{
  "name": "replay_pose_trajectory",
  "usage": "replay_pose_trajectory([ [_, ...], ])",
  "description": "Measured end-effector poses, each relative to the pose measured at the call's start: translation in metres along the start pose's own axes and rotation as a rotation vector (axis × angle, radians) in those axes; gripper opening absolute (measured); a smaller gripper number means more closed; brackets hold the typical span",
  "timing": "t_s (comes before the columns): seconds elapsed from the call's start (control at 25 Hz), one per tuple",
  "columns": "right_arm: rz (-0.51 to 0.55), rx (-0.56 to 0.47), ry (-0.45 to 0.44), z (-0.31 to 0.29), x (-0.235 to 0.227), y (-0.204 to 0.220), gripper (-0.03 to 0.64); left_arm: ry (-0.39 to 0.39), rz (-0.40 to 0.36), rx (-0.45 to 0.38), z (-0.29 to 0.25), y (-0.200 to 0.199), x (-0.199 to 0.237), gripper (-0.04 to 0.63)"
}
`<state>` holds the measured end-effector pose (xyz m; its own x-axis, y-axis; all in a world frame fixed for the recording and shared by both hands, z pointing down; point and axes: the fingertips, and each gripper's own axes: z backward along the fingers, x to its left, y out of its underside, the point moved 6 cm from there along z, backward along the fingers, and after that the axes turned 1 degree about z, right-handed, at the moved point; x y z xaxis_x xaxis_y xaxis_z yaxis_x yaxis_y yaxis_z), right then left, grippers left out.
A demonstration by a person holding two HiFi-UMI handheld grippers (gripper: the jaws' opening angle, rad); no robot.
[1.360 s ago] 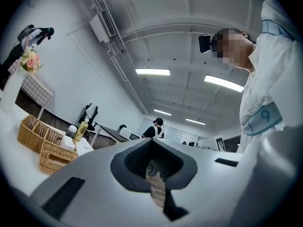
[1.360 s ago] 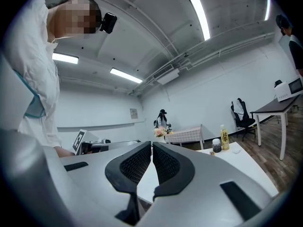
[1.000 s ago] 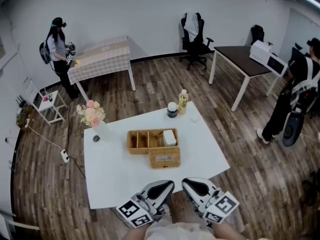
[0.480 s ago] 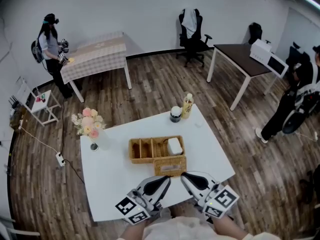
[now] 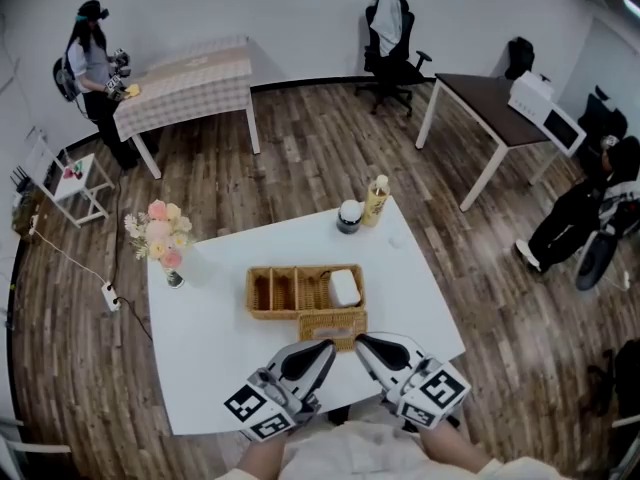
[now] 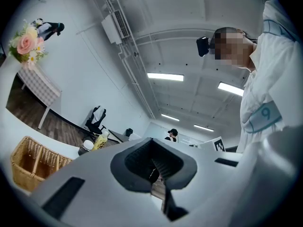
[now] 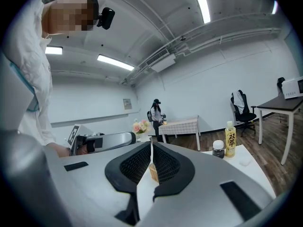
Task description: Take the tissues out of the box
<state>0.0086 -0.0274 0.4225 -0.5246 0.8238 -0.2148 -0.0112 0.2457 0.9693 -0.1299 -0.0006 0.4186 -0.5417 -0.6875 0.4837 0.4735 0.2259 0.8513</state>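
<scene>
White counter [image 5: 210, 348] in a wood-floored room carries the wicker tissue box [image 5: 333, 325] near its front edge, just before a wicker tray [image 5: 251, 293]. Left gripper [image 5: 318, 350] and right gripper [image 5: 368, 346] hover by the box, fingers pressed together, empty. Tissues are probably light, soft and easily torn, so pinch the top sheet at the slot.

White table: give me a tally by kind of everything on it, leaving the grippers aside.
wicker pieces: 2 (divided tray, tissue box)
yellow bottle: 1
dark jar: 1
flower vase: 1
white block in the tray: 1
small white scrap: 1
total: 7
</scene>
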Motion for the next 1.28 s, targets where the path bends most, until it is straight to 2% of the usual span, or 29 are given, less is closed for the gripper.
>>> replay_pose_trajectory([
  [0.36,0.029,0.081,-0.069,-0.037,-0.052,-0.005,0.037,-0.123,-0.051,-0.034,-0.019,-0.018,0.026,0.0],
  [0.56,0.012,0.149,0.006,-0.06,-0.082,0.01,0.05,-0.171,-0.046,-0.032,-0.02,-0.017,0.036,0.001],
  [0.64,0.001,0.166,0.041,-0.07,-0.089,0.017,0.13,-0.182,-0.042,-0.024,-0.019,-0.016,0.039,0.001],
  [0.68,-0.004,0.175,0.058,-0.074,-0.093,0.021,0.141,-0.185,-0.041,-0.019,-0.019,-0.016,0.041,0.0],
  [1.0,-0.023,0.263,0.156,-0.102,-0.114,0.06,0.19,-0.192,-0.03,0.018,-0.018,-0.013,0.052,0.0],
  [1.28,0.003,0.296,0.195,-0.112,-0.121,0.072,0.201,-0.185,-0.033,0.047,-0.023,-0.009,0.061,0.0],
])
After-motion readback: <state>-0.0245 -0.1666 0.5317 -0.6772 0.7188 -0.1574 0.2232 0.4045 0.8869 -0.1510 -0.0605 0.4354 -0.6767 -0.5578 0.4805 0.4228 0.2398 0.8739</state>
